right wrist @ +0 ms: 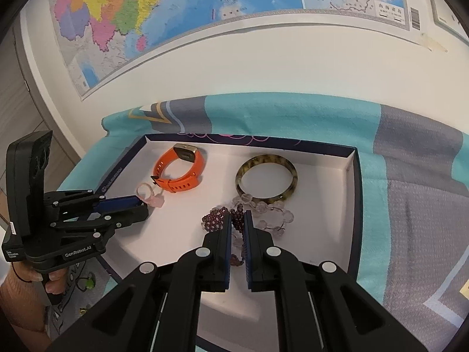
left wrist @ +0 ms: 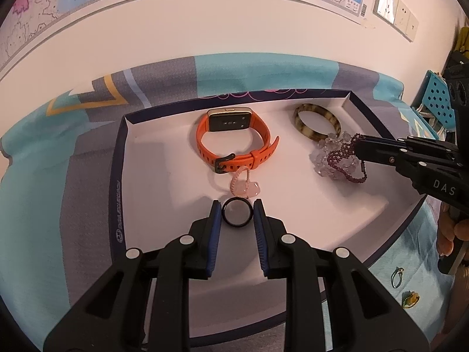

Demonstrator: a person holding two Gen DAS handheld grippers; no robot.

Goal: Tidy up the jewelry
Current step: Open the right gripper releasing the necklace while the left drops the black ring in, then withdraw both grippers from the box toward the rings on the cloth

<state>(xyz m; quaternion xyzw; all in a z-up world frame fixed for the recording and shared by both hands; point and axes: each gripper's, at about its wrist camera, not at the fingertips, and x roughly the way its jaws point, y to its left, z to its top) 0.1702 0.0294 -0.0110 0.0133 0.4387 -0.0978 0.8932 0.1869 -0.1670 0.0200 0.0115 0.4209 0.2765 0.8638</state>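
Two grippers: both work over one shallow white tray with a dark blue rim (left wrist: 117, 193), which serves as the collecting place for the jewelry.
Left gripper (left wrist: 237, 209): its blue pads stand either side of a small black ring with a clear centre (left wrist: 236, 213); the ring fills the gap between them, so it reads as a pinch grip, with the ring low over the tray floor at 6 o'clock. Judgement: the ring is being set down in a free spot, apart from the larger pieces.
Right gripper (right wrist: 238, 220): jaws nearly together, clamped on a dark purple beaded strand (right wrist: 218, 218); part of the strand hangs between the pads. Judgement: a narrow grip suits a thin, limp string of beads.
Purple strand, place: at 3 o'clock in the tray as the left wrist view shows it, touching a clear chunky crystal bracelet (left wrist: 329, 158).
Tortoiseshell bangle (left wrist: 316, 123): lies flat at 1 o'clock, just beside the crystal bracelet.
Orange silicone-strap watch with gold case (left wrist: 234, 143): stands on its strap at 12 o'clock, buckle fastened.
Pink cord with pale pink stones (left wrist: 246, 186): lies between the watch and the black ring.
Items outside the tray: a thin green ring (left wrist: 397, 277) and a small yellow-green ornament (left wrist: 410, 299) rest on the teal and grey patterned cloth (left wrist: 35, 205) at 4 o'clock. Judgement: these are yet to be moved in.
Risk: the strand may snag on the crystal beads when let go.
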